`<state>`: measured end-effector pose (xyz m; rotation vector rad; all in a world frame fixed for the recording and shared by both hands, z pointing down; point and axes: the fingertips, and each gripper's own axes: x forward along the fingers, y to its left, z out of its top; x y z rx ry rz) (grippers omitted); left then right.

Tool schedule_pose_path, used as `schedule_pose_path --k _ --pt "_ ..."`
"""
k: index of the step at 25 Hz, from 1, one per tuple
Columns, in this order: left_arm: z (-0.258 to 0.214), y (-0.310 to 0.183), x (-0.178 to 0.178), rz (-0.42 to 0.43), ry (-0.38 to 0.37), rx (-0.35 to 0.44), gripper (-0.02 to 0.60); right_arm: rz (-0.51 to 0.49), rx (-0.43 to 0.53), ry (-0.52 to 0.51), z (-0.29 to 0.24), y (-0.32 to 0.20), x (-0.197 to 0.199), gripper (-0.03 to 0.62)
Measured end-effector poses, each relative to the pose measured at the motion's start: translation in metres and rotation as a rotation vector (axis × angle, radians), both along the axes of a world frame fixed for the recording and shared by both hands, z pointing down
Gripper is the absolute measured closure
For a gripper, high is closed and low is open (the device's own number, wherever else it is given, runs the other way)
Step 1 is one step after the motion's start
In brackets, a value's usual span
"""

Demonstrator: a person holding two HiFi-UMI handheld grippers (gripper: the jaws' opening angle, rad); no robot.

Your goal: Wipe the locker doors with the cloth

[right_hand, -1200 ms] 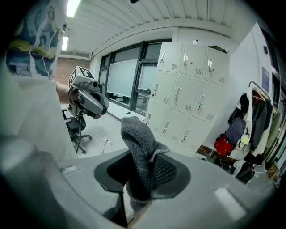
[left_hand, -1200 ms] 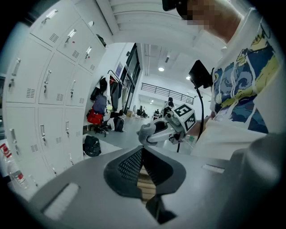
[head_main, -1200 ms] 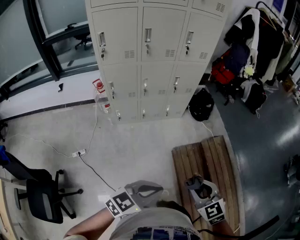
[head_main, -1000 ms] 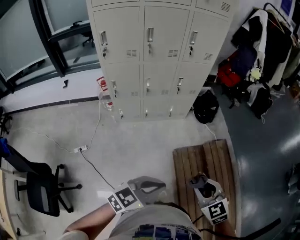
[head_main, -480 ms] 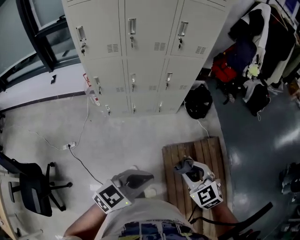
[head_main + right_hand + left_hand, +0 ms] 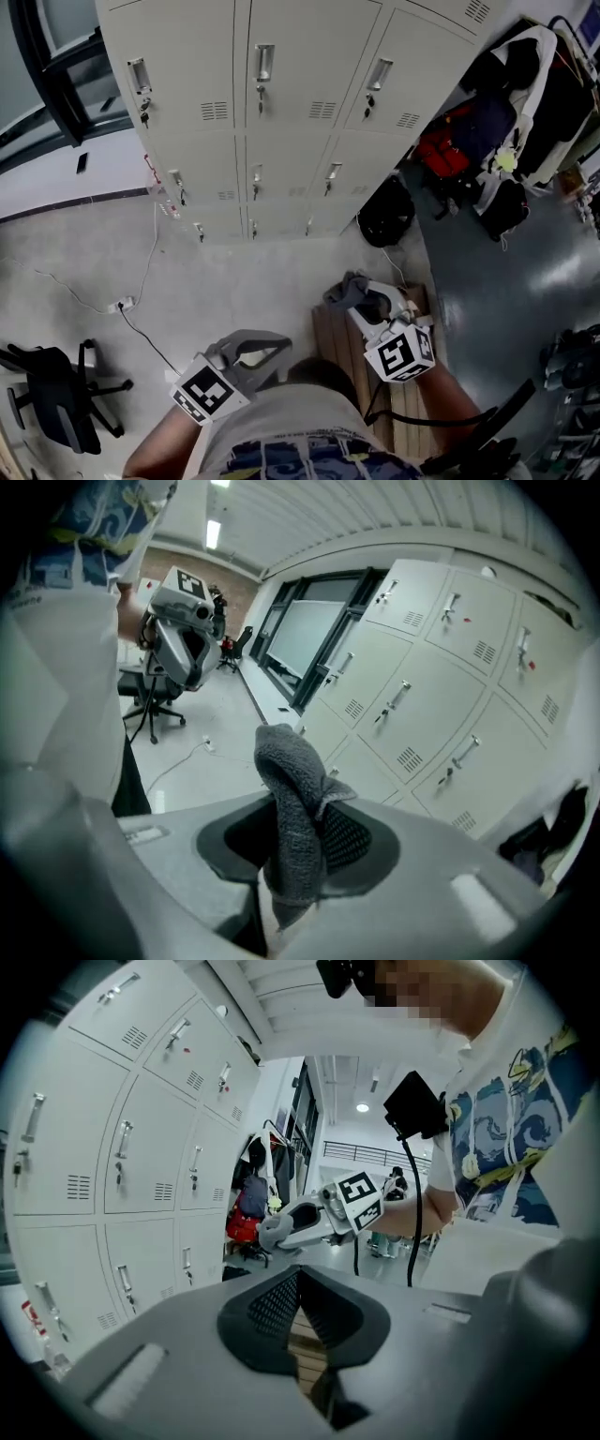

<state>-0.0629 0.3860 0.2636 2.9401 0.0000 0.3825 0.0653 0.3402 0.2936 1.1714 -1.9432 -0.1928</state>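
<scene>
The beige lockers (image 6: 281, 112) fill the top of the head view, with handled doors in rows. My right gripper (image 6: 361, 298) is raised ahead of my body, shut on a grey cloth (image 6: 343, 289) that sticks out past its tips. In the right gripper view the cloth (image 6: 292, 808) stands up folded between the jaws of the right gripper (image 6: 300, 841), with the locker doors (image 6: 441, 696) some way beyond. My left gripper (image 6: 272, 345) hangs low at the left, shut with nothing in it. The left gripper view shows the left gripper (image 6: 300, 1297) with its pads together, and the lockers (image 6: 103, 1166) to its left.
A wooden pallet (image 6: 328, 342) lies on the floor under my right arm. A black backpack (image 6: 386, 214), a red bag (image 6: 450, 150) and hanging coats (image 6: 525, 84) crowd the right of the lockers. An office chair (image 6: 56, 403) and a cable with a power strip (image 6: 117, 305) are at the left.
I have come closer to the lockers. My right gripper has risen and moved forward with the cloth. The left gripper stays low and shut.
</scene>
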Motion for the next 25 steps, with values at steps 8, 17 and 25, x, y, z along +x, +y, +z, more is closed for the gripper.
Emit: schedule_pose_path --k 8,17,25 --pt "0.003 -0.07 0.003 -0.09 0.012 -0.02 0.578 -0.109 0.017 0.184 0.014 -0.123 0.025 0.482" --pt "-0.017 -0.148 0.059 -0.181 -0.005 -0.001 0.578 -0.217 0.035 0.314 0.043 -0.265 0.087 0.482" --pt "-0.015 -0.215 0.111 -0.283 -0.009 -0.053 0.578 -0.293 0.083 0.379 0.079 -0.372 0.129 0.482"
